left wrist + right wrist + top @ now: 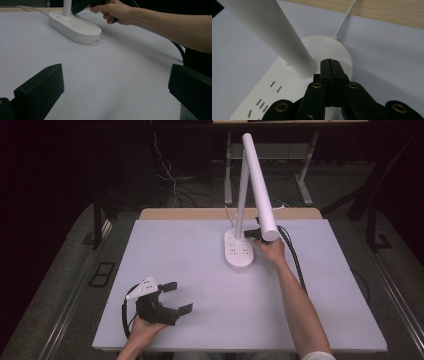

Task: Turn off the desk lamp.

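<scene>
Lamp point(250, 185), white smooth plastic, stands at the far centre of the tabletop point(200, 320), which is covered by a matte pale grey sheet with a bare wood strip along its far edge. Lamp base point(238, 251) is an elongated rounded oval slab with socket slots cut in its top face; a slim round stem rises from its far end and a thicker cylindrical head tube slants down over the base. A white round cord point(343, 21) leaves the base toward the wood strip.

Right gripper point(331, 68), black hard plastic with brass-coloured rivets, sits over the base right beside the stem foot; its jaws are pressed together with nothing between them. Whether the tips touch the base cannot be told. The right hand point(271, 251) holds it, forearm stretched across the tabletop.

Left gripper point(175, 296) rests at the near left of the tabletop, well apart from the lamp, in the left hand point(145, 327); its blocky black jaws are spread wide and empty.
</scene>
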### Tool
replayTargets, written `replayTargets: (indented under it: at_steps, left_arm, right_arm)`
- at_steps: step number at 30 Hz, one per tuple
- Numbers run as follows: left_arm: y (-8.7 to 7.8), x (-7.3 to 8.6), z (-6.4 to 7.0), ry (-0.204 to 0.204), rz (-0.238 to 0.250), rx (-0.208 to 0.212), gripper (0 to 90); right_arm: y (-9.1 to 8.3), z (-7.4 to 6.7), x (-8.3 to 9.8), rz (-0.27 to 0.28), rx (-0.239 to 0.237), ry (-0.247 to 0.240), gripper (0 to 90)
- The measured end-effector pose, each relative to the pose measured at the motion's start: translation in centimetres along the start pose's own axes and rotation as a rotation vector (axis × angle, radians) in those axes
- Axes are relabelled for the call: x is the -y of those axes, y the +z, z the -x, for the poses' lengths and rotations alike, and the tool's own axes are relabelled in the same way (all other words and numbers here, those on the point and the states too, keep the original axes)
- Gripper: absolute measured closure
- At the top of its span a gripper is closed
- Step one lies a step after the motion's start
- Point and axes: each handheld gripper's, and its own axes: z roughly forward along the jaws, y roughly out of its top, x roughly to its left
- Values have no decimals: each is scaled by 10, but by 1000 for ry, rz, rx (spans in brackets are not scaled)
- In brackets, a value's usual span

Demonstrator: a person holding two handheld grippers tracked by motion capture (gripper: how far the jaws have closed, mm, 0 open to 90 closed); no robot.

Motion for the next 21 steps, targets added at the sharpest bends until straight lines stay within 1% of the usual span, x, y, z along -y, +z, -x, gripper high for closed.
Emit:
replayTargets:
  at_steps: [3,8,10,12,13,16,17,21]
  left_arm:
    - [0,0,0,0,0,0,0]
    - [0,0,-1,-4,2,0,0]
    - [0,0,-2,-4,-1,0,0]
    - [0,0,-2,-3,-3,0,0]
    - [1,0,-1,-4,-3,0,0]
    - [0,0,0,-2,-1,1,0]
    - [0,0,0,0,-2,1,0]
    - [0,0,0,-2,0,0,0]
  right_arm:
    - [1,-1,0,7,5,12,900]
    - [0,-2,-1,2,9,13,900]
    - [0,-1,-1,8,3,19,900]
    - [0,-1,-1,14,-14,33,900]
    - [0,-2,-1,10,4,20,900]
    - [0,-3,-1,12,11,12,900]
    - [0,-2,-1,11,6,23,900]
    - [0,-1,0,12,4,30,900]
